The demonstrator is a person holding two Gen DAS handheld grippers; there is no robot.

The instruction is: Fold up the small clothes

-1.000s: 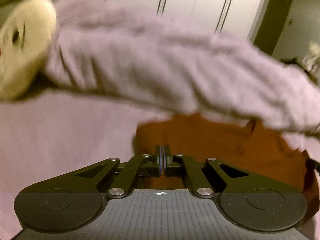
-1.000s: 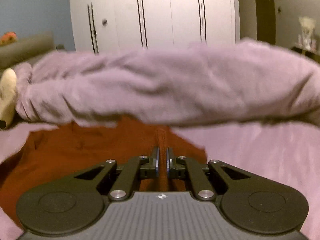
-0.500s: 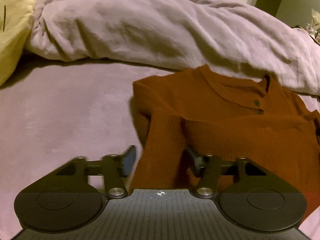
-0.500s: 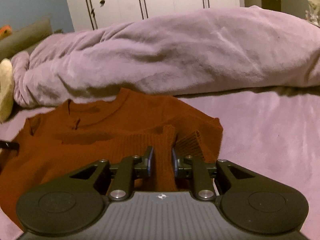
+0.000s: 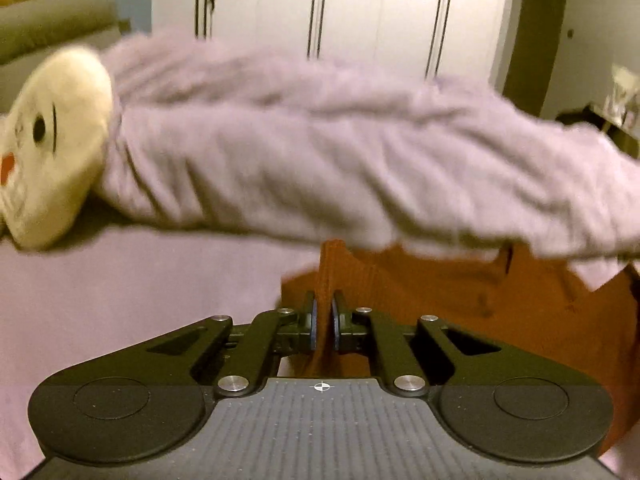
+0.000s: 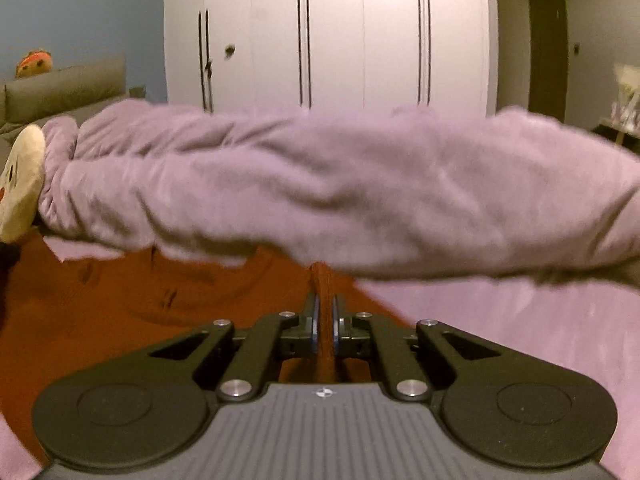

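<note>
Where lilac bedsheet [image 6: 500, 320] ends, white wardrobe [image 6: 332, 40] stands

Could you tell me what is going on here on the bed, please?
A person is folding a rust sweater on a bed, with a gripper in each hand. The left gripper and the right gripper have just been closing, and each now pinches a fold of the sweater between its pads. A bunched blanket lies behind, with a plush toy at its end.
</note>
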